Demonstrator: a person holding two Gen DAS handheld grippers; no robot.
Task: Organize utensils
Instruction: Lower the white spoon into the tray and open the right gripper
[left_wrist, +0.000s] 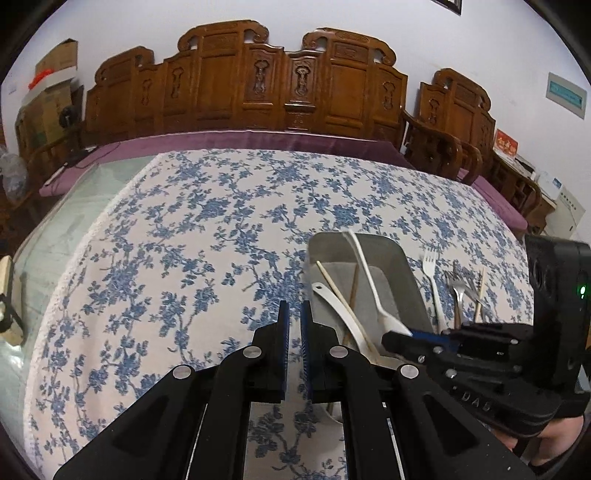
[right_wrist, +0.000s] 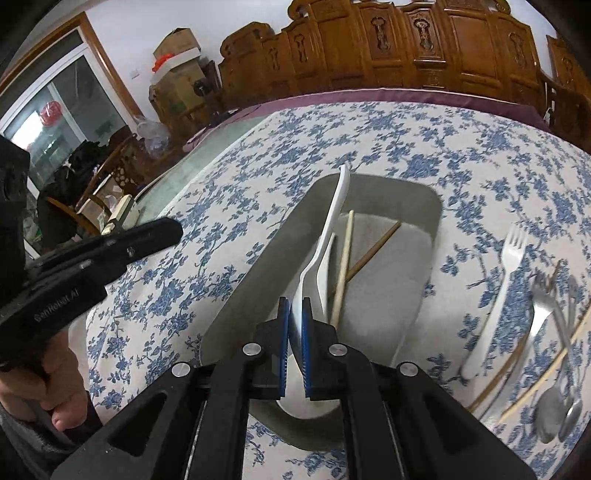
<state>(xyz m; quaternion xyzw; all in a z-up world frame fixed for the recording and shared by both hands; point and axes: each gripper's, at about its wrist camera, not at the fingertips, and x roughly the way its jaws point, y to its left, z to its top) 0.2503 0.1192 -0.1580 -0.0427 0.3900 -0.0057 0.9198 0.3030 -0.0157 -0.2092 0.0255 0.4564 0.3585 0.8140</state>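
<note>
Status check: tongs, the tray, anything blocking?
Left tongs shut, empty, beside the tray. Right tongs shut on a white spoon over the tray. Chopsticks already inside; white fork and metal cutlery outside. Nothing blocking.

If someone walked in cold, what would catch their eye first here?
Probably the right gripper shut on a white plastic spoon over the grey tray, where chopsticks already lie. Beside the tray, a white fork and metal cutlery lie on the blue floral tablecloth.
</note>
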